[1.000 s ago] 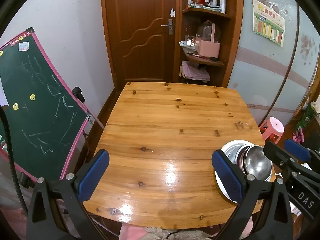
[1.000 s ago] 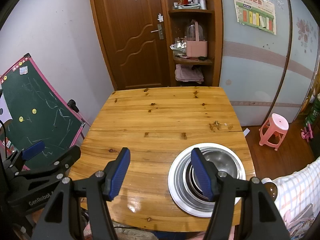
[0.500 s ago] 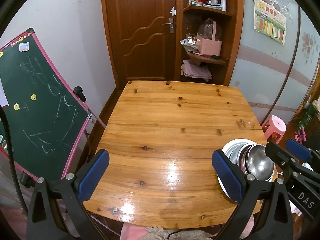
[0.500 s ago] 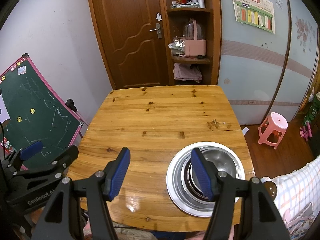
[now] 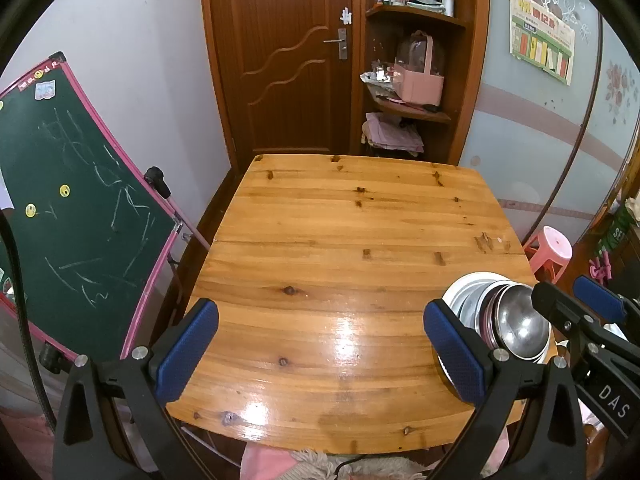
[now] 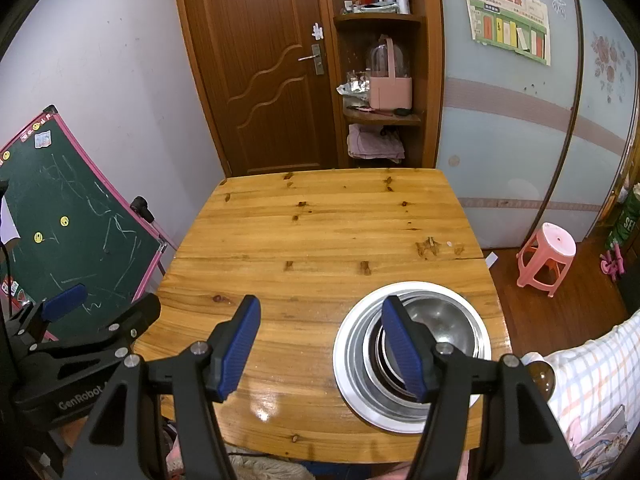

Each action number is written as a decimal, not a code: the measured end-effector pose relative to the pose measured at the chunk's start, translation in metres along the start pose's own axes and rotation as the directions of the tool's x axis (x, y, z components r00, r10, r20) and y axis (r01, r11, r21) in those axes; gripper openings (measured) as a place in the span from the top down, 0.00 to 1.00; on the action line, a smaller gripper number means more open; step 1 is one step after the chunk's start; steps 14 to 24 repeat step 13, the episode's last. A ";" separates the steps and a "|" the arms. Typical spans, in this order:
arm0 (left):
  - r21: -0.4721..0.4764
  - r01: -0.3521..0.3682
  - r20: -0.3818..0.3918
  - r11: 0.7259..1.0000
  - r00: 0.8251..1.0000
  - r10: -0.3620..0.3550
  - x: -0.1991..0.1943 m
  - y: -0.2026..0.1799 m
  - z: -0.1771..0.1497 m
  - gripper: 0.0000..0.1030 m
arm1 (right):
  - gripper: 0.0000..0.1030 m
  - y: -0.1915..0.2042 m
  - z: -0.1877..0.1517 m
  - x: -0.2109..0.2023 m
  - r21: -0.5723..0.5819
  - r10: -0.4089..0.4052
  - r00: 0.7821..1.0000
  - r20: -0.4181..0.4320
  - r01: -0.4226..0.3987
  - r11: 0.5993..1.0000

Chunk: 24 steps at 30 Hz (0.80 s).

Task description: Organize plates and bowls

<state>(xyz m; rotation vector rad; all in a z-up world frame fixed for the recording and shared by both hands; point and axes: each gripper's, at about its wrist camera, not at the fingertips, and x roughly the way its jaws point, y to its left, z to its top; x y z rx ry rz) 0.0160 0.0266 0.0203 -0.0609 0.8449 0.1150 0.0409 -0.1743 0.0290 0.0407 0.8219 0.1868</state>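
Note:
Steel bowls (image 6: 440,320) sit nested on a white and silver plate (image 6: 352,344) at the near right corner of a wooden table (image 6: 312,240). The stack also shows in the left wrist view (image 5: 520,320). My right gripper (image 6: 324,348) is open and empty above the table's near edge, its right finger in front of the stack. My left gripper (image 5: 320,352) is open and empty over the near left part of the table (image 5: 340,240). The right gripper also shows at the right of the left wrist view (image 5: 576,312), and the left gripper at the left of the right wrist view (image 6: 100,308).
A green chalkboard with a pink frame (image 5: 60,200) leans by the table's left side. A wooden door (image 5: 280,60) and a corner shelf with a pink basket (image 5: 416,80) stand behind. A pink stool (image 6: 548,256) is on the floor at the right.
Both grippers have drawn back and risen slightly, so the table looks a little farther away. Both stay open. The stack has not moved.

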 end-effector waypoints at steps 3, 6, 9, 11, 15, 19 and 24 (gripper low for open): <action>0.003 0.000 -0.006 1.000 1.000 0.000 0.001 0.000 0.000 0.01 | 0.39 0.000 0.000 0.000 0.001 0.001 1.000 -0.002 -0.001 1.000; 0.002 0.001 -0.012 1.000 1.000 -0.001 0.003 0.001 0.000 0.01 | 0.39 -0.001 -0.001 0.001 0.001 0.001 1.000 -0.006 -0.001 1.000; 0.004 0.003 -0.015 1.000 1.000 -0.003 0.004 0.001 0.000 0.01 | 0.39 -0.002 -0.002 0.002 0.000 0.002 1.000 -0.009 -0.002 1.000; 0.005 0.001 -0.020 1.000 1.000 -0.001 0.005 0.000 0.001 0.01 | 0.39 -0.002 -0.002 0.003 0.000 0.001 1.000 -0.014 -0.001 1.000; 0.007 0.004 -0.029 1.000 1.000 -0.004 0.006 0.000 0.001 0.01 | 0.39 -0.002 -0.002 0.004 0.002 0.003 1.000 -0.019 -0.003 1.000; 0.007 0.004 -0.029 1.000 1.000 -0.004 0.006 0.000 0.001 0.01 | 0.39 -0.002 -0.002 0.004 0.002 0.003 1.000 -0.019 -0.003 1.000; 0.007 0.004 -0.029 1.000 1.000 -0.004 0.006 0.000 0.001 0.01 | 0.39 -0.002 -0.002 0.004 0.002 0.003 1.000 -0.019 -0.003 1.000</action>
